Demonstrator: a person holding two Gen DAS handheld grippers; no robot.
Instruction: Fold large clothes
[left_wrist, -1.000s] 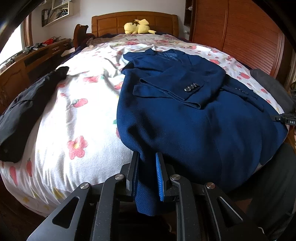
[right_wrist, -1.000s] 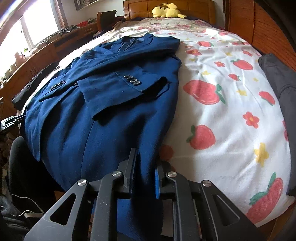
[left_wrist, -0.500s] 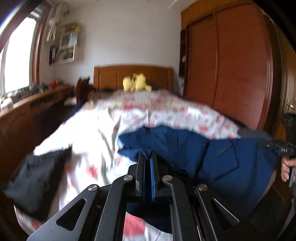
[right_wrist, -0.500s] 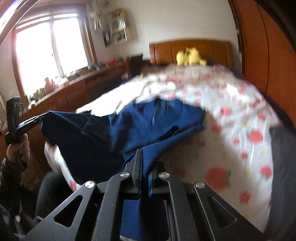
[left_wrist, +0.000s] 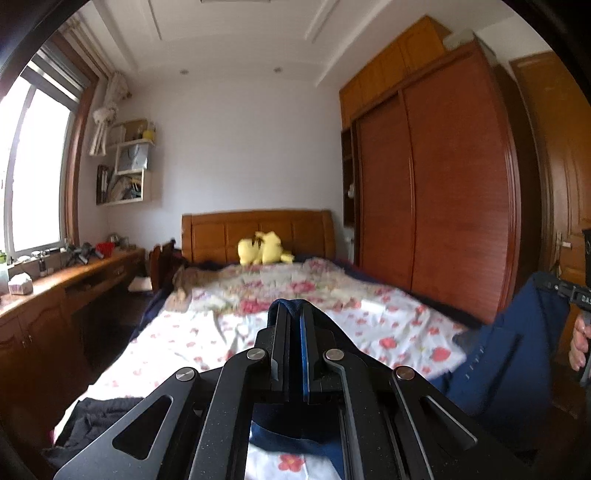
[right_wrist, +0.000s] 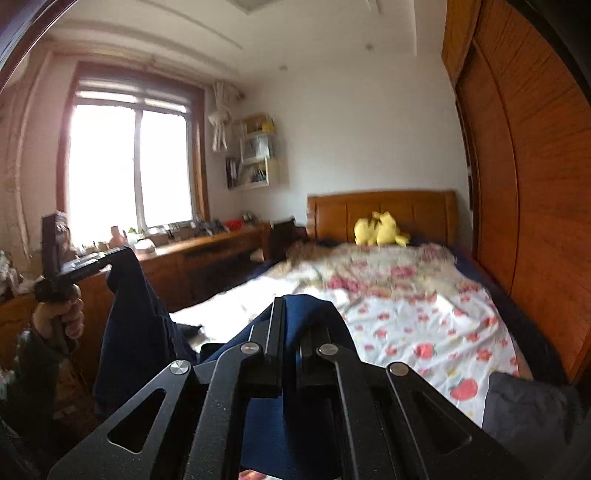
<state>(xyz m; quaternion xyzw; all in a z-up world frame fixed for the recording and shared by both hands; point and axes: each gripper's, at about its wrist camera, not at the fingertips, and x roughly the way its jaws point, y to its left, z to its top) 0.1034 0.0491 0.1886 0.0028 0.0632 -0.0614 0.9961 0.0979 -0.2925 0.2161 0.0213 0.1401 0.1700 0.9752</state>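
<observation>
The jacket (left_wrist: 495, 369) is held up above the bed (left_wrist: 207, 332), pinched in both the left gripper (left_wrist: 293, 325) and right gripper (right_wrist: 295, 321); a lay-down fold is likely called for next.

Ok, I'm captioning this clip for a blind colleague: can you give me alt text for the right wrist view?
The right gripper is shut on the hem of a navy suit jacket, lifted above a bed with a strawberry-print sheet. At left, the left gripper holds up another part of the jacket; a yellow plush toy sits by the wooden headboard.
</observation>
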